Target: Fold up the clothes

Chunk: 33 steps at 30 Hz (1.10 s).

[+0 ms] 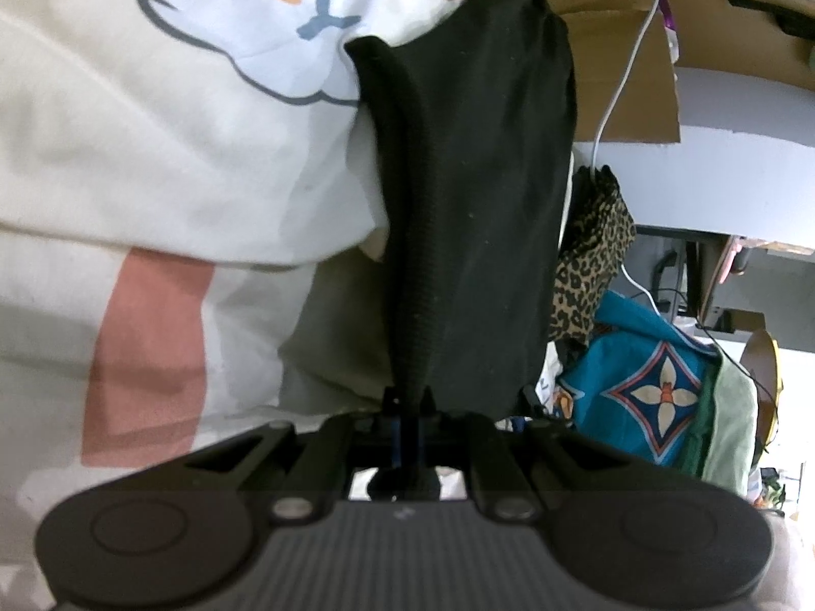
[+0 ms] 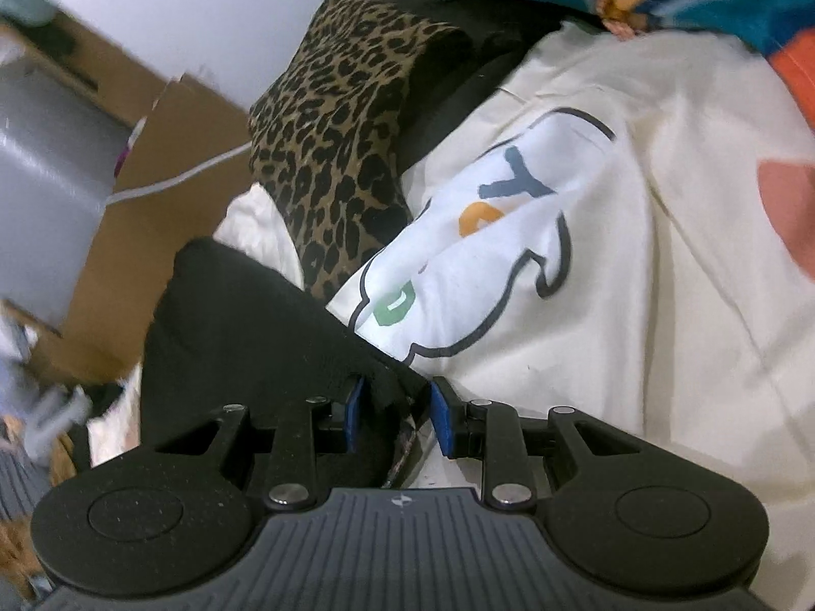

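Currently, step in hand: a black garment (image 1: 473,193) is being lifted off the pile for folding.
Left gripper (image 1: 407,402): fingers pinched together on the garment's ribbed edge.
Right gripper (image 2: 395,407): fingers partly apart, black cloth between the blue pads; whether it is pressed cannot be told.
Garment's place: draped over the cream printed shirt (image 2: 586,265), beside the leopard-print cloth (image 2: 336,153).
Advice: the edge should be kept taut between both grips, and neighbouring cloth left undisturbed.
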{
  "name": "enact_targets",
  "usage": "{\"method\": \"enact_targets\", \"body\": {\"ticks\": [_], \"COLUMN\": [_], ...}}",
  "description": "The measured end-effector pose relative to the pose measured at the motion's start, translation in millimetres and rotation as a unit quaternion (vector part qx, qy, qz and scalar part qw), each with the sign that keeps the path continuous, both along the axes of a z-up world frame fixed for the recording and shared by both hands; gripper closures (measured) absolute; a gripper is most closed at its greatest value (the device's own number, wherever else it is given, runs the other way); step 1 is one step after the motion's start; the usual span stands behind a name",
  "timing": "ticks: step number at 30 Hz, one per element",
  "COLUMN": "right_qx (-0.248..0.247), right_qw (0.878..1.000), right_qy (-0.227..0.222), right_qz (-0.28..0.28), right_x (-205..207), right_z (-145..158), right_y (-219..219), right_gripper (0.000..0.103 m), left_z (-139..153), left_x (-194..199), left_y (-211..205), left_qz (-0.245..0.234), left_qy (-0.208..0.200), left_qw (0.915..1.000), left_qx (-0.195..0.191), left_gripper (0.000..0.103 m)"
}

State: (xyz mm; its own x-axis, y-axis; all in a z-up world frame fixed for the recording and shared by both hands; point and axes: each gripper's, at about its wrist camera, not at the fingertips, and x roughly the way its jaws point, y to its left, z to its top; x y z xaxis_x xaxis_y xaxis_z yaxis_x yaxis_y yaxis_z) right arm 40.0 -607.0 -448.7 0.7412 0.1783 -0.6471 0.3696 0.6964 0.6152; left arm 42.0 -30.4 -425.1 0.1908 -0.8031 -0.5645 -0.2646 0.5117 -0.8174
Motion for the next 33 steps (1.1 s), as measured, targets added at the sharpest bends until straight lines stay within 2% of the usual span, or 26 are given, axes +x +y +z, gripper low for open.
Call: {"method": "enact_targets", "body": {"ticks": [2,3,7,12,16,22,30,33], "right_qx": [-0.018,-0.022,-0.016,0.05,0.076,0.096,0.126,0.115], "right_qw": [1.0,1.0,1.0,0.998,0.994,0.992,0.987,0.989], "right_qy": [0.007,0.008,0.003,-0.041,-0.072,-0.072,-0.097,-0.081], "right_qz": [-0.003,-0.005,-0.004,0.003,0.032,0.044,0.037,0.053], "right_x": [-2,-3,-3,-2,-4,-3,-3,-1], "right_z": [4,5,1,-8,-7,-10,-17,-19], "right_y": [1,1,0,-7,-11,-20,-34,-34], "right_gripper": [0.067,0.063,0.062,0.062,0.062,0.066,0.065,0.065], "left_z": [0,0,-3,-6,-6,-9,-7,-7], "left_x": [-1,-2,-3,4,3,-3,-6,-7], "left_y": [1,1,2,1,-1,0,3,4], "left_qz": [0.0,0.0,0.0,-0.008,-0.007,0.001,0.003,0.004], "left_qy": [0.0,0.001,0.005,0.002,0.0,0.002,0.003,0.004], "left_qw": [1.0,1.0,1.0,1.0,1.0,1.0,1.0,1.0], "left_qx": [0.0,0.0,-0.003,-0.001,0.006,0.006,0.008,0.008], "left_gripper": [0.097,0.097,0.097,0.097,0.097,0.097,0.097,0.097]}}
